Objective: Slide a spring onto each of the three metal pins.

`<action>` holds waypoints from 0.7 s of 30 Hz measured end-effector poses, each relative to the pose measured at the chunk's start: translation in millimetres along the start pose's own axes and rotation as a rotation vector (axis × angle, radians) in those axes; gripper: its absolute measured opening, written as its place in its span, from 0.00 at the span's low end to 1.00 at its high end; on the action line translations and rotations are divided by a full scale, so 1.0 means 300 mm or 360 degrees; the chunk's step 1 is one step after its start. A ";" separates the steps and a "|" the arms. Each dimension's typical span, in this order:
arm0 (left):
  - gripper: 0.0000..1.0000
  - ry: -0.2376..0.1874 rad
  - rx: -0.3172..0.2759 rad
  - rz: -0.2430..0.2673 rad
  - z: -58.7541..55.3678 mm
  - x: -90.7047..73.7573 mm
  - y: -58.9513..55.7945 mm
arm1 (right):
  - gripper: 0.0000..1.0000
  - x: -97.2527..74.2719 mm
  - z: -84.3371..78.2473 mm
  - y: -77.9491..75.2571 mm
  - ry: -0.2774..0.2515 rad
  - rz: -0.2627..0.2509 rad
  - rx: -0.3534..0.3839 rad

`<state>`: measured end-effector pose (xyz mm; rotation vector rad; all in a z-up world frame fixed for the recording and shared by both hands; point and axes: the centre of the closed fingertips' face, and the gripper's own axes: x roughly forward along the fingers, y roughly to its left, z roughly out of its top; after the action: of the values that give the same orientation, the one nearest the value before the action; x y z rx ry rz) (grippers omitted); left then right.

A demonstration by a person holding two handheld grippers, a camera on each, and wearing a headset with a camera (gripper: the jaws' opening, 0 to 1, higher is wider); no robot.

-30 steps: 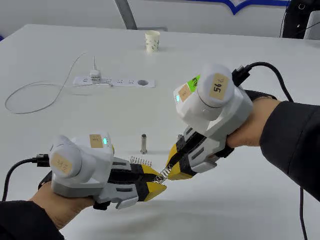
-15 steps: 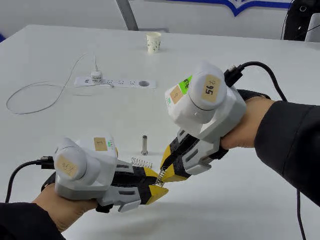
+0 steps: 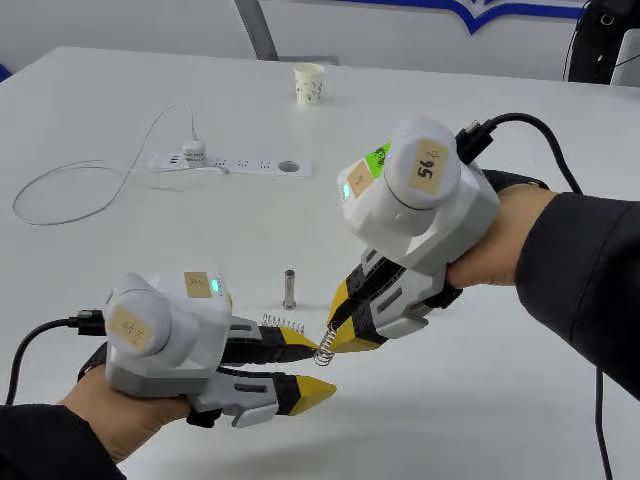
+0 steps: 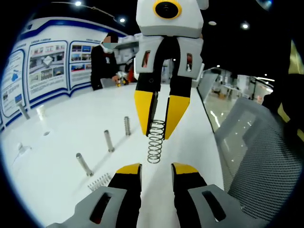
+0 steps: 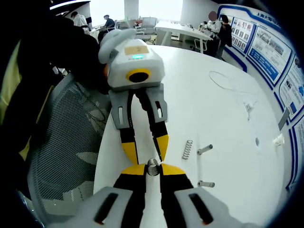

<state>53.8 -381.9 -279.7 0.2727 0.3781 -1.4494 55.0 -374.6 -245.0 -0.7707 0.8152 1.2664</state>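
Dangling spring point(image 3: 325, 346): looks light, floppy, best taken near one end. Its top coils sit pinched in the right gripper point(image 3: 337, 336); the left gripper point(image 3: 322, 366) gapes wide beside its free end. Three pins point(image 4: 109, 141) stand nearby.

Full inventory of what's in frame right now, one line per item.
metal pins: three, silver, standing in a row on the table
held spring: one, silver, in the right gripper's jaws, off the table
loose spring: one, silver, lying on the table near a pin
paper cup: one, white, far side of the table
power strip: one, white, plug and cable attached, far left
table: one, white
mesh chair: one, grey, beside the table
left gripper: white, yellow tips, open, facing the held spring
right gripper: white, yellow tips, shut on the held spring
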 end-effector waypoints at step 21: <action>0.46 -0.0014 -0.0115 0.0190 -0.068 -0.095 0.073 | 0.12 -0.081 -0.089 -0.102 0.0065 -0.0103 0.0085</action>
<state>71.6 -345.5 -287.8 0.2270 0.3995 -1.3166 80.1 -413.9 -236.3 -0.7759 0.8474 1.1704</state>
